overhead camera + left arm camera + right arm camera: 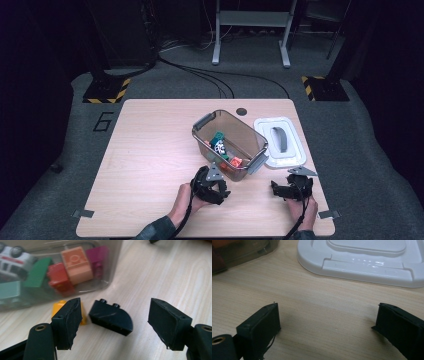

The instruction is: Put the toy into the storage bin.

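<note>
Nearest to us, at six o'clock on the table (150, 150), our two hands come in, each with a hand-held gripper. Our left hand-held gripper (115, 322) sits at about seven o'clock from the clear box (252, 136), close to its near corner. Its jaws are parted, and between them a black brick (111, 317) lies on the wood with two studs on its upper edge and one rounded end; neither pad touches it, so it is not gripped. Just behind the left pad, a small yellow brick (57, 308) rests on the table, right against the wall of the box.

Our right hand-held gripper (327, 322) rests at about five o'clock on the table, well apart from the left one. Its jaws stand wide with bare wood between them.

Farther out, toward the middle of the table, the clear box stands uncovered. Through its wall we see a peach brick (76, 265), a red brick (58, 277), a purple brick (98, 257), a green piece (37, 271) and a white toy car (13, 258).

At three o'clock from the box, just beside it, the white lid (279, 141) lies flat with its grey handle up. Beyond the table edge, at twelve o'clock, cables (215, 80) run across the grey floor.
</note>
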`<action>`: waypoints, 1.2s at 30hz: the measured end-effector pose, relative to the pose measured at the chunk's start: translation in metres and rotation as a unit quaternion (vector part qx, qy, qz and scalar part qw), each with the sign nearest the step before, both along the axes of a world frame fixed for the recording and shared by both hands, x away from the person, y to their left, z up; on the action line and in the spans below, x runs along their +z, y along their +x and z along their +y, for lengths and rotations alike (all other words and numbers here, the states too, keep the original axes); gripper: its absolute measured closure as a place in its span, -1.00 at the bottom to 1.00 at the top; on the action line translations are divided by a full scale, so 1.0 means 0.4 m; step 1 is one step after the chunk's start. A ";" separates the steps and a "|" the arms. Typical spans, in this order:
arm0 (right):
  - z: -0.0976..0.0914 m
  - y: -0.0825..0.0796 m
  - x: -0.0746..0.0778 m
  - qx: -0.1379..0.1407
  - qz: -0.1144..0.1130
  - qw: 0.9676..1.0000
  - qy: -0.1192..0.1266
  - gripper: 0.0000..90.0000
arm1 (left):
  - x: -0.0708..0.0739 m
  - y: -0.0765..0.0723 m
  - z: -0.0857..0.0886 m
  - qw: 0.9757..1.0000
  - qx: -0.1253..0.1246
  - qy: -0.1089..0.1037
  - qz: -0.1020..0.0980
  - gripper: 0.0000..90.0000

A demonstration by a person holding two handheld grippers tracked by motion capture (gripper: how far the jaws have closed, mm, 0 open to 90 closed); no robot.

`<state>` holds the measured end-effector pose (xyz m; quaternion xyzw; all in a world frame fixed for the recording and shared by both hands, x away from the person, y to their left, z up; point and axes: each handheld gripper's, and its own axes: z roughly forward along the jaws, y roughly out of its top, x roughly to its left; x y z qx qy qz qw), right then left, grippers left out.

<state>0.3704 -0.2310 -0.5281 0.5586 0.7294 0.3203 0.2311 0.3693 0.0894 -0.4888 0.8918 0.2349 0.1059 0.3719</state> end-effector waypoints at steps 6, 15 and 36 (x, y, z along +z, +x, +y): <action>0.000 0.000 0.000 0.001 0.000 1.000 0.001 -0.90 | -0.006 0.005 -0.010 1.000 -0.007 0.000 0.000 -0.40; 0.000 0.000 0.000 -0.001 -0.001 1.000 0.002 -0.90 | -0.020 0.009 -0.017 1.000 -0.016 0.005 0.008 -0.26; 0.000 -0.001 0.000 0.001 0.000 1.000 0.000 -0.90 | -0.048 -0.015 -0.012 0.999 -0.027 0.023 0.018 -0.02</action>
